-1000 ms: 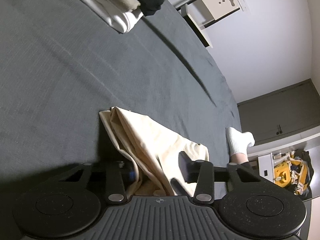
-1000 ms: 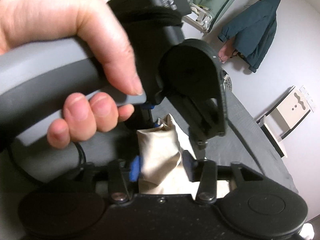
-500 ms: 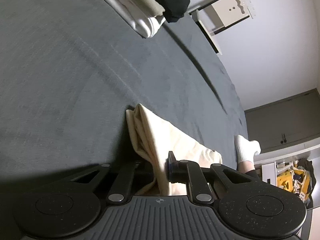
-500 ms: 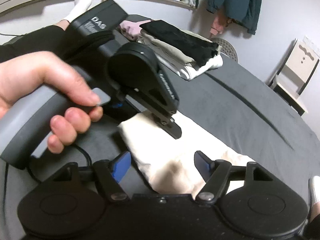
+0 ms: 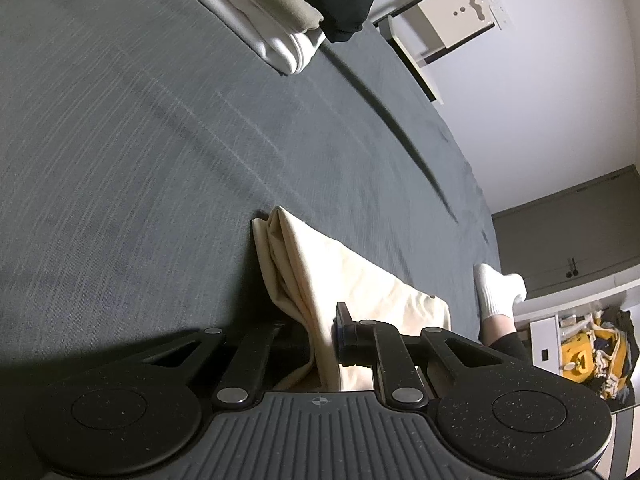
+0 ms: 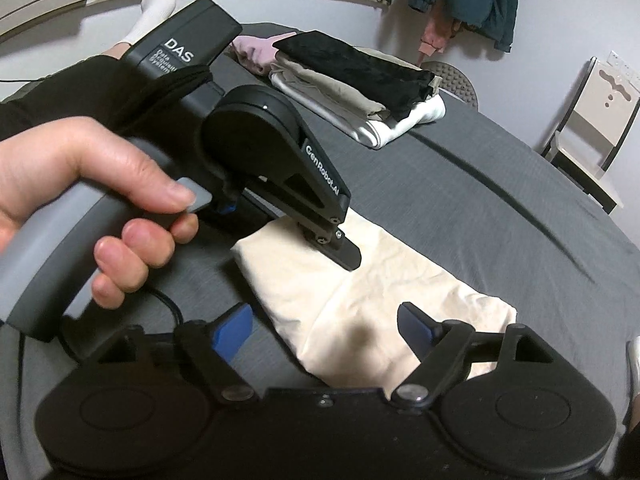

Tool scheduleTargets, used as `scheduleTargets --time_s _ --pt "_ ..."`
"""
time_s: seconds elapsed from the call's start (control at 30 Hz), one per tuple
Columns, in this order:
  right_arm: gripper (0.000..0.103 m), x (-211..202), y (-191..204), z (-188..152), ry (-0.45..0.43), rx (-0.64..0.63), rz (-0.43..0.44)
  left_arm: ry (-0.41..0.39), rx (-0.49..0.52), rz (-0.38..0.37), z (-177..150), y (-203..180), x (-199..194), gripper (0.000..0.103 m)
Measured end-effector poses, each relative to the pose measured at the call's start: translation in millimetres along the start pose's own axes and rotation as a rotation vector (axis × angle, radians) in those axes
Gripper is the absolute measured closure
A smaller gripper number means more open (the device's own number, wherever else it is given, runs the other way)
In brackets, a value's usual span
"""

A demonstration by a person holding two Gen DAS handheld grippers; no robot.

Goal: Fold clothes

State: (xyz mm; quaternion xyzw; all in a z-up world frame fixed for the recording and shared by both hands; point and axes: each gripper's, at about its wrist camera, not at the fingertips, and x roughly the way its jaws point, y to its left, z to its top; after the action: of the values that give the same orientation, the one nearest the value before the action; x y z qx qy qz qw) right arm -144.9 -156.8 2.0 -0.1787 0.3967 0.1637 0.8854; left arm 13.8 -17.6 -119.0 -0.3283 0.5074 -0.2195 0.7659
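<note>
Grey bedcover (image 5: 168, 168) spreads wide and bare between the cream garment (image 6: 360, 300) near the cameras and a stack of folded clothes (image 6: 360, 92) well apart at the far side. Gripping its handle, the person's hand (image 6: 80, 184) angles the left gripper (image 5: 320, 332) down, its 2 fingers pinched on the cream garment's lifted edge. Low over the cloth's near end, the right gripper (image 6: 326, 326) has its blue-padded jaws spread, holding nothing. White lettering on the left gripper reads "DAS" and "GenRobot.AI".
</note>
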Motion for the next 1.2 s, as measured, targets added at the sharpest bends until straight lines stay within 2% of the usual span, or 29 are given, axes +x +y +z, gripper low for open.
scheduleTargets --time_s 0.53,0.63,0.7,0.8,0.87,0.97,1.07,1.17,1.2 --pt "0.016 1.6 5.6 2.2 0.006 -0.047 -0.001 -0.003 -0.004 -0.007 -3.1 -2.0 0.9 0.089" --pt "0.016 -0.2 4.4 3.5 -0.002 -0.046 0.006 -0.009 0.006 -0.003 -3.8 -3.3 0.9 0.095" --pt "0.016 -4.5 1.3 4.2 -0.016 -0.044 0.015 -0.016 0.028 0.006 -4.6 -5.9 -0.2 0.095" --pt "0.016 -15.6 -24.8 8.8 -0.049 0.007 0.046 -0.029 0.064 0.02 -5.7 -10.6 -3.2 0.096" --pt "0.016 -19.9 -55.6 9.8 -0.042 0.103 0.072 -0.037 0.08 0.028 -5.4 -11.9 -6.0 0.096" --pt "0.016 -19.2 -115.6 -0.8 -0.01 0.325 0.099 -0.048 0.082 0.029 -4.3 -10.3 -10.1 0.096" --pt "0.027 -9.9 -160.2 -21.4 0.052 0.514 0.142 -0.057 0.098 0.031 -3.7 -9.4 -13.8 0.096" --pt "0.036 5.5 -194.5 -46.3 0.099 0.718 0.237 -0.061 0.114 0.023 -2.8 -10.1 -15.6 0.096" --pt "0.036 12.6 -203.5 -53.4 0.119 0.785 0.269 -0.061 0.124 0.024 -2.5 -11.1 -15.6 0.096"
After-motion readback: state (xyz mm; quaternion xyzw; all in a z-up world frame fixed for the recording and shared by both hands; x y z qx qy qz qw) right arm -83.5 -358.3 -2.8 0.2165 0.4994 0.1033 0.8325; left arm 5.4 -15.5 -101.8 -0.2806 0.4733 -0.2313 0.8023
